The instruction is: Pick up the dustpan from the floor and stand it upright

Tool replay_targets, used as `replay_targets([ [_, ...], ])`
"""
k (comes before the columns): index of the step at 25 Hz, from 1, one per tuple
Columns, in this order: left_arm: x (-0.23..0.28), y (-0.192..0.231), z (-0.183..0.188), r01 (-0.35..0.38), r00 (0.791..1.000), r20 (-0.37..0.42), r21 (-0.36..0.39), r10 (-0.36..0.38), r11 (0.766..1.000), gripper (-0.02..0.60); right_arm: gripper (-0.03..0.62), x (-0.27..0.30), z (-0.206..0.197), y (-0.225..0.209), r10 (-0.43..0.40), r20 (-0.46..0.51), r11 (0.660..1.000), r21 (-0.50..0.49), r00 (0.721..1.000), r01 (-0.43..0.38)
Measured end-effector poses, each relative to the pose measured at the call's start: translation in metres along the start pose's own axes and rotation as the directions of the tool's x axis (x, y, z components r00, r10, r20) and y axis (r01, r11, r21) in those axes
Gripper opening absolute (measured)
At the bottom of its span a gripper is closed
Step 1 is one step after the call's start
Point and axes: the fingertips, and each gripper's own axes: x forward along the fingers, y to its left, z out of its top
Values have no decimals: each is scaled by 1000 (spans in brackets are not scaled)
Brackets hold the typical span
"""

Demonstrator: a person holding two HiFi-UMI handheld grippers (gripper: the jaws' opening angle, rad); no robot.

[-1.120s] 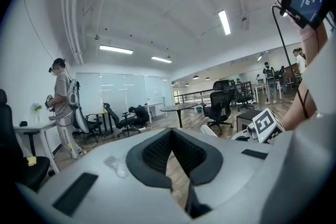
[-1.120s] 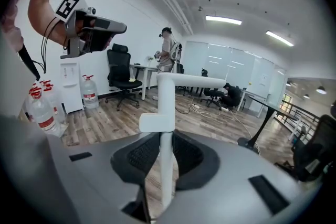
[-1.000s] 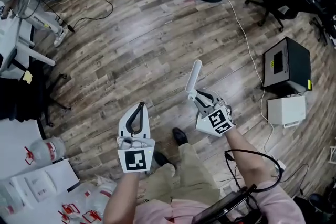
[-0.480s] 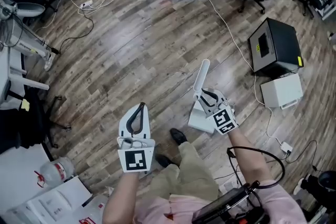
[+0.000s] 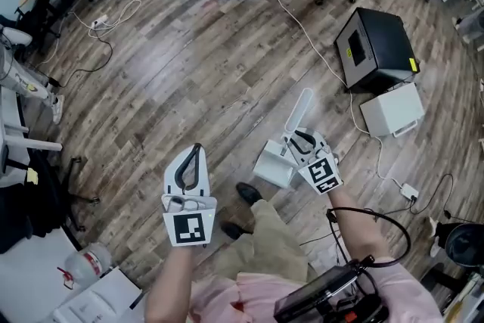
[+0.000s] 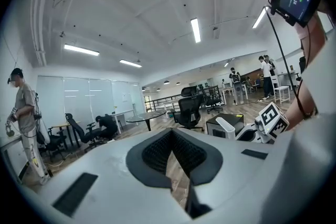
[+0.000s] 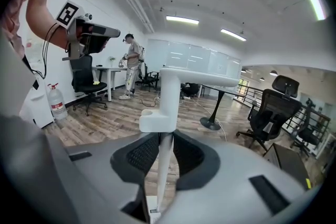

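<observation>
Floorboards (image 5: 189,72) — right gripper (image 5: 299,140) grips dustpan (image 5: 272,165) (seemingly upright).

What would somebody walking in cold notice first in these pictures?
The right gripper, centre right in the head view, is shut on the upright handle of a white dustpan over the wood floor. To its left, the left gripper is shut and empty. A black box and a white box sit at upper right.

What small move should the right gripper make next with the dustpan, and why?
Probably lower the dustpan straight down until its base rests on the floor. The right gripper is shut on its handle, which points up; whether the base touches the floor is unclear.
</observation>
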Motion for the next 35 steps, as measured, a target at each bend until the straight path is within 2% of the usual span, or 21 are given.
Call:
replay_targets([
  [14,-3,-10,13,52,999,11,16,-52,999,9,94,-42,-30,-2,-78,-72,996,48,994,81],
  [26,-37,-14,23,75,996,43,25,-76,997,9,115,-70,-60,8,-133,-166,984,94,977,150],
  [30,-54,-14,27,71,996,58,29,-73,997,9,117,-82,-71,16,-156,-183,972,148,971,184],
  [33,-67,-11,30,67,995,66,32,-69,997,9,156,-88,-75,21,-176,-189,956,200,966,214],
  [35,-76,-8,31,64,995,69,34,-66,997,9,158,-91,-78,22,-193,-195,944,230,962,236],
])
